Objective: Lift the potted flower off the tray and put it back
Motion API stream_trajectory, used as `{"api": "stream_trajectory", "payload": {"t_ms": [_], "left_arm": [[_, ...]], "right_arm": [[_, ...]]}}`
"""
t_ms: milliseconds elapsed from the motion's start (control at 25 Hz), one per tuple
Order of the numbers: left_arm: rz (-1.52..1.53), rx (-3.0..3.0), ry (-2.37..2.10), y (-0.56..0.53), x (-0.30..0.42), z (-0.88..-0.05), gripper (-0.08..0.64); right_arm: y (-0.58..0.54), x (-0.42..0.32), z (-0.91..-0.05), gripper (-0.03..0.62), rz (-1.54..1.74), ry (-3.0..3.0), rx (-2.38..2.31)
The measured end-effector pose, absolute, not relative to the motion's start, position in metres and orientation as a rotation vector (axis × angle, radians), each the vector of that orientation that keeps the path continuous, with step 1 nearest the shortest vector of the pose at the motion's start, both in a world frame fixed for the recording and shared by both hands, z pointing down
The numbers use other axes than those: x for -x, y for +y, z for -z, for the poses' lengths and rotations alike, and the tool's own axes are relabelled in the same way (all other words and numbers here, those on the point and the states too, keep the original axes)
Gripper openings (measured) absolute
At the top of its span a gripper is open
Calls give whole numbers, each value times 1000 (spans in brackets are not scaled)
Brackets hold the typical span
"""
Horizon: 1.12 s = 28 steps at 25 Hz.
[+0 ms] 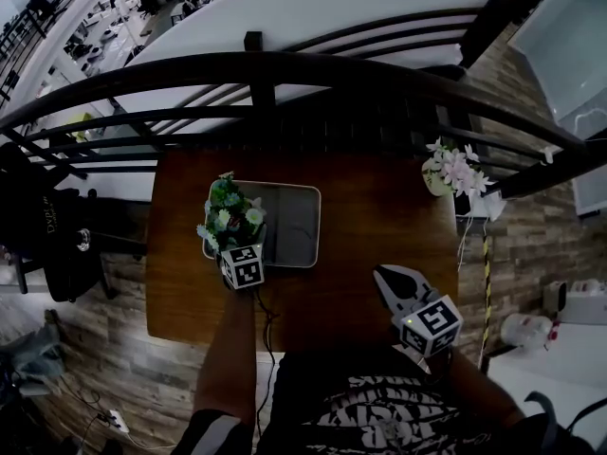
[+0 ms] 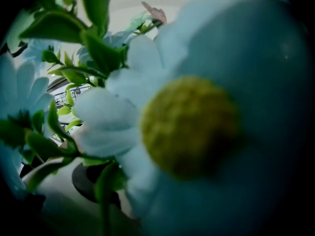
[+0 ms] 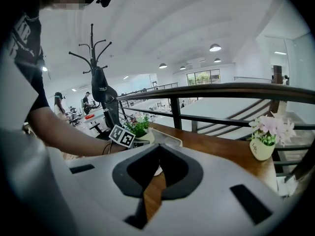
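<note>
The potted flower [image 1: 230, 216], white daisies with green leaves, stands over the front left corner of the grey tray [image 1: 296, 218]. My left gripper [image 1: 242, 265] is right against it from the near side. Its jaws are hidden under the blooms. A huge blurred daisy [image 2: 197, 127] and leaves fill the left gripper view, so no jaws show there. In the right gripper view the flower [image 3: 138, 126] sits beyond the left gripper's marker cube [image 3: 122, 135]. My right gripper [image 1: 381, 273] hangs over the table's front right part, shut and holding nothing [image 3: 157, 149].
A second small pot with pink flowers [image 1: 453, 171] [image 3: 267, 134] stands at the table's far right corner. A dark metal railing [image 1: 285, 69] runs just behind the brown table [image 1: 379, 207]. A coat stand [image 3: 98, 82] stands off to the left.
</note>
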<state>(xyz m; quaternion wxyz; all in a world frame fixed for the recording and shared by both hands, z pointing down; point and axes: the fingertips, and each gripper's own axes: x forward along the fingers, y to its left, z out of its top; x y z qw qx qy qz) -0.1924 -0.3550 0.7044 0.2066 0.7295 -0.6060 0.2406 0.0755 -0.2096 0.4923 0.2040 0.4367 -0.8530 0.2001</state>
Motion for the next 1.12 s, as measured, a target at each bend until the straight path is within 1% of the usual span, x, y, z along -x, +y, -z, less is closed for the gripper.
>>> {"api": "stream_trajectory", "payload": {"t_ms": [360, 720, 960, 1120], "left_arm": [[-636, -1990, -1669, -323, 191, -710, 485], [-727, -1978, -1666, -332, 195, -706, 485], [-670, -1989, -1743, -305, 200, -689, 485], [-628, -1943, -1761, -273, 207, -687, 485]], "right_arm": [[-204, -66, -493, -2, -540, -2429, -1142], [-179, -40, -488, -2, -512, -2456, -1050], [-171, -53, -477, -2, -497, -2462, -1093], [-167, -44, -467, -2, -480, -2497, -1080]]}}
